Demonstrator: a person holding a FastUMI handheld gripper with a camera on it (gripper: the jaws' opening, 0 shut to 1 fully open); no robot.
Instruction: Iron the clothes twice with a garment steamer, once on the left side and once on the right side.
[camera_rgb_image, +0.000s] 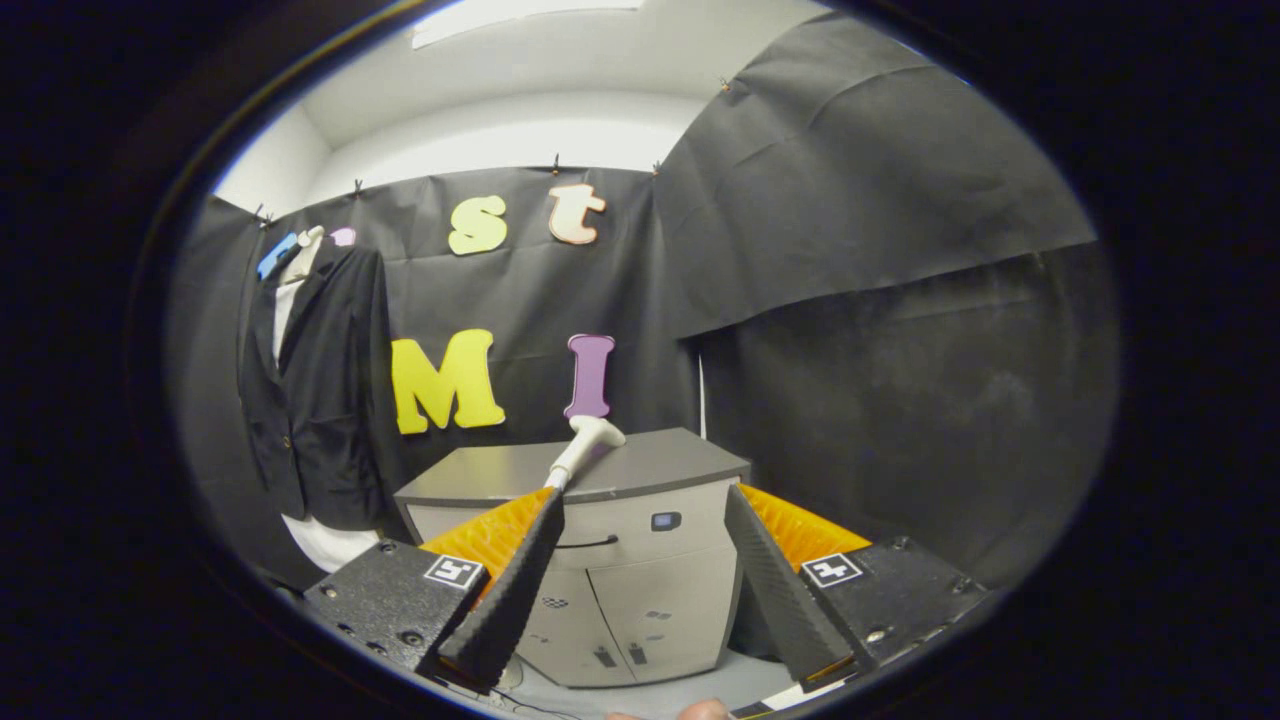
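The gripper (640, 570) is held with its fingers wide apart, clamped on nothing and touching nothing. Beyond them stands a grey cabinet (640, 590), and on its top lies the garment steamer (585, 448), just past the left fingertip, its long axis running from near that tip up and away to its head. Farther off and well to the left of the fingers, the dark jacket (315, 390) hangs against the booth wall, so I judge the steamer must be grasped first.

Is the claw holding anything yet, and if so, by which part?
Nothing is held. The claw is open, its fingers spread apart. The garment steamer lies beyond them on the grey cabinet, untouched.
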